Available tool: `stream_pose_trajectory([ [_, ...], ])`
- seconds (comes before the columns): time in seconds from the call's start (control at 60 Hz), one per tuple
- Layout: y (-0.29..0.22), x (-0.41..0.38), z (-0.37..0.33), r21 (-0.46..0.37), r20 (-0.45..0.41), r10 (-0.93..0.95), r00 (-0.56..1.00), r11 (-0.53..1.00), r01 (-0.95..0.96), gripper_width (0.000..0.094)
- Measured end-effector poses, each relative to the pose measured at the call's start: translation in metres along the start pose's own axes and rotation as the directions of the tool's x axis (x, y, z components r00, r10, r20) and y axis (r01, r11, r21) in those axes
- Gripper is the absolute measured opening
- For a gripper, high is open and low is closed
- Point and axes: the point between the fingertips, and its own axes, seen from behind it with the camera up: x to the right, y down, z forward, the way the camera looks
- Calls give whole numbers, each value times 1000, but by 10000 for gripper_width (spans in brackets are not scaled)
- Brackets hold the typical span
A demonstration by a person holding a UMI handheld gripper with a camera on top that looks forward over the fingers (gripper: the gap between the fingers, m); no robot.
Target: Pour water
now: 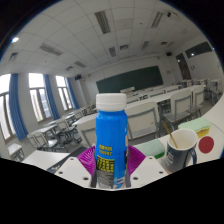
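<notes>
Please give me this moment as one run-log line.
phase: bottle held, pour not begun | gripper: shut on blue bottle | bottle: upright, white cap on | paper cup: right of the bottle, upright

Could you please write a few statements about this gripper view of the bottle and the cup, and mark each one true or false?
1. The blue plastic bottle with a white cap stands upright between the fingers of the gripper. True.
2. The bottle's cap has been taken off. False: the white cap sits on top of the bottle.
3. A dark paper cup with a light rim is to the right of the bottle, apart from it. True.
4. The cup lies on its side. False: it stands upright, mouth up.
5. The room behind holds rows of desks and a dark chalkboard. True.
</notes>
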Motion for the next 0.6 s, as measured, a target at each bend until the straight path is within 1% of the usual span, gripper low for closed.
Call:
stream_pose_trajectory([
  [0.05, -13, -2, -4, 30, 22, 113, 993, 993, -114, 382],
  [0.083, -21, -2, -7, 34, 30, 200, 979, 979, -201, 380],
  [0.133, -34, -2, -13, 38, 74, 351, 934, 934, -354, 381],
  [0.217, -58, -16, -26, 30, 160, 598, 785, 792, -609, 380],
  [0.233, -59, -10, -20, 28, 173, 635, 753, 761, -649, 380],
  [0.3, -75, -9, -37, -4, 229, 757, 612, 629, -777, 379],
  [0.383, -89, -10, -46, -51, 274, 866, 418, 447, -893, 381],
  [0.45, -92, 2, -47, -105, 276, 929, 247, 285, -953, 392],
  [0.483, -91, -6, -57, -135, 267, 948, 176, 217, -967, 396],
  [0.533, -89, 0, -57, -170, 249, 963, 106, 152, -974, 404],
  [0.55, -89, -8, -66, -178, 244, 966, 84, 130, -975, 404],
  [0.6, -94, -11, -61, -200, 242, 970, 37, 87, -976, 407],
])
